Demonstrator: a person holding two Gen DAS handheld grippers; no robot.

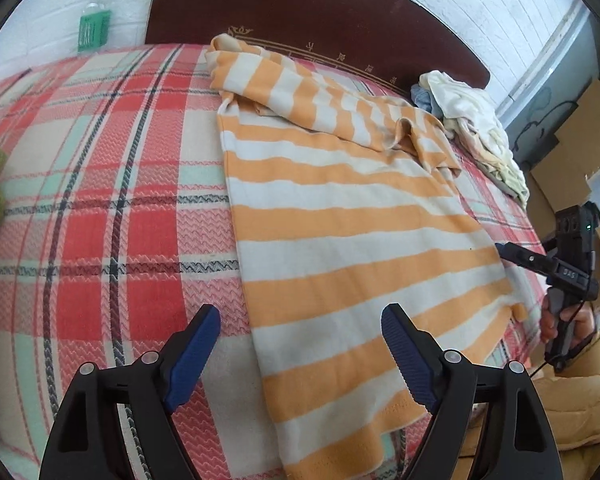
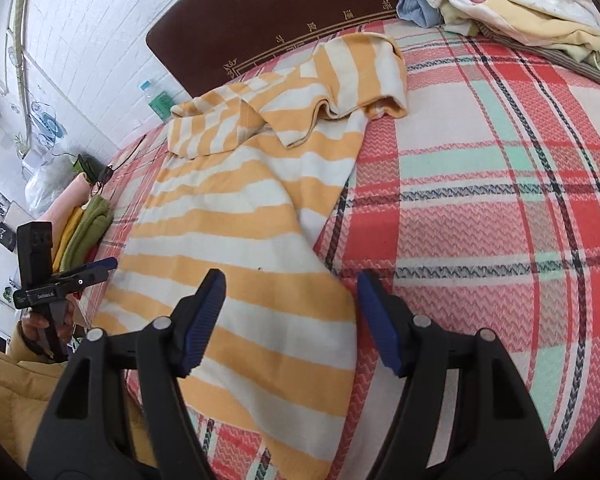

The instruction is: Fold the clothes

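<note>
Striped shirt (image 1: 340,216), orange and white, lies flat on the plaid blanket (image 1: 100,200), hem end nearest both grippers, sleeves folded across its far end by the dark headboard (image 1: 300,4).

Left gripper (image 1: 300,356): fingers spread wide, holding nothing, hovering over the shirt's near left hem edge. Its left finger (image 1: 192,356) sits over bare blanket, its right finger (image 1: 408,356) over the striped cloth. Cannot tell if either touches the fabric.

Right gripper (image 2: 290,322): fingers also spread, empty, straddling the shirt's right side edge; left finger (image 2: 202,320) over the stripes, right finger (image 2: 380,322) over blanket.

In the left wrist view the right gripper shows at far right, tip just at the shirt's right edge, held by the right hand (image 1: 560,320). In the right wrist view the left gripper shows at far left, beside the shirt's left edge, held by the left hand (image 2: 46,326).

Ahead and right of the right gripper: pile of unfolded clothes (image 2: 520,4), cream, yellow, blue, near the headboard. Left of the left gripper: folded green garment (image 2: 90,232) in a stack at the bed edge. Water bottle (image 1: 94,20) with green label stands far ahead-left by the white brick wall (image 1: 480,8).
</note>
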